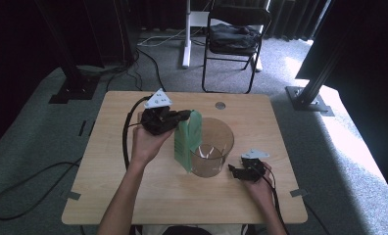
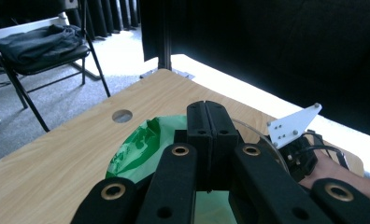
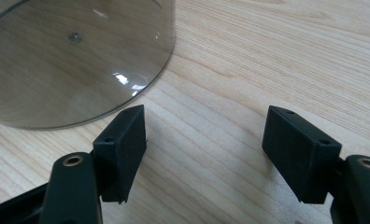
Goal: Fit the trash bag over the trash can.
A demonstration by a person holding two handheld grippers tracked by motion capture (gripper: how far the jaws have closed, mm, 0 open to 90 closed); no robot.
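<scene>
A clear round container [image 1: 216,147] stands on the wooden table [image 1: 133,196] right of centre. A green plastic bag [image 1: 187,139] hangs upright against the container's left rim, pinched at its top by my left gripper [image 1: 186,115], which is shut on it. In the left gripper view the jaws of my left gripper [image 2: 206,122] stand pressed together above the green plastic bag [image 2: 138,151]. Beside the container's lower right, my right gripper [image 1: 232,171] rests low on the table. In the right gripper view my right gripper [image 3: 204,149] is open with bare wood between its jaws and the clear container [image 3: 71,56] just ahead.
A small round hole [image 1: 220,105] sits near the table's far edge. Behind the table stand a black folding chair [image 1: 233,39] with dark cloth on it and a white post [image 1: 186,34]. Black cables [image 1: 35,181] trail over the carpet at left.
</scene>
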